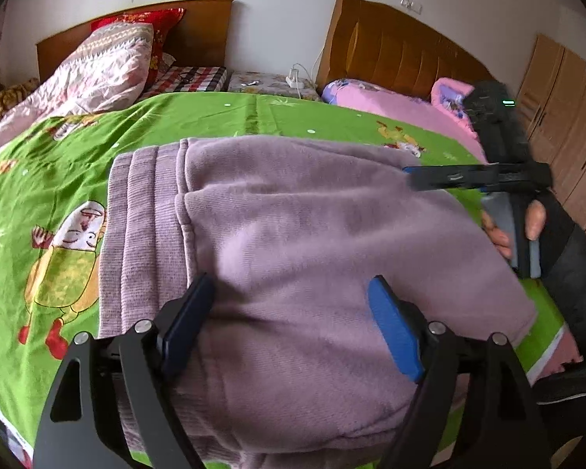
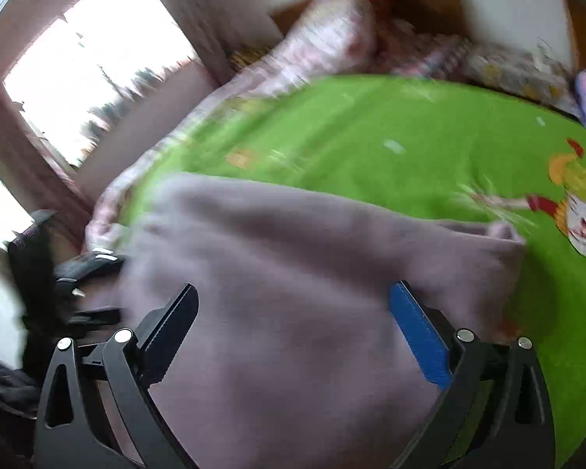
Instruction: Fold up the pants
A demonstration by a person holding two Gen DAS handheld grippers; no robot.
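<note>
The mauve fleece pants (image 1: 293,234) lie folded in layers on the green cartoon bedsheet (image 1: 47,179), ribbed waistband at the left. My left gripper (image 1: 293,308) is open just above the near part of the pants, holding nothing. My right gripper (image 2: 293,312) is open and empty over the pants (image 2: 273,273) in the blurred right wrist view; it also shows in the left wrist view (image 1: 441,178) at the pants' right edge, held by a hand. The left gripper shows at the left of the right wrist view (image 2: 93,285).
A patterned quilt (image 1: 93,74) and red pillow (image 1: 152,23) lie at the bed's far left. A pink quilt (image 1: 390,105) lies on the second bed. Wooden wardrobes (image 1: 566,117) stand at the right. A bright window (image 2: 90,66) is at the left.
</note>
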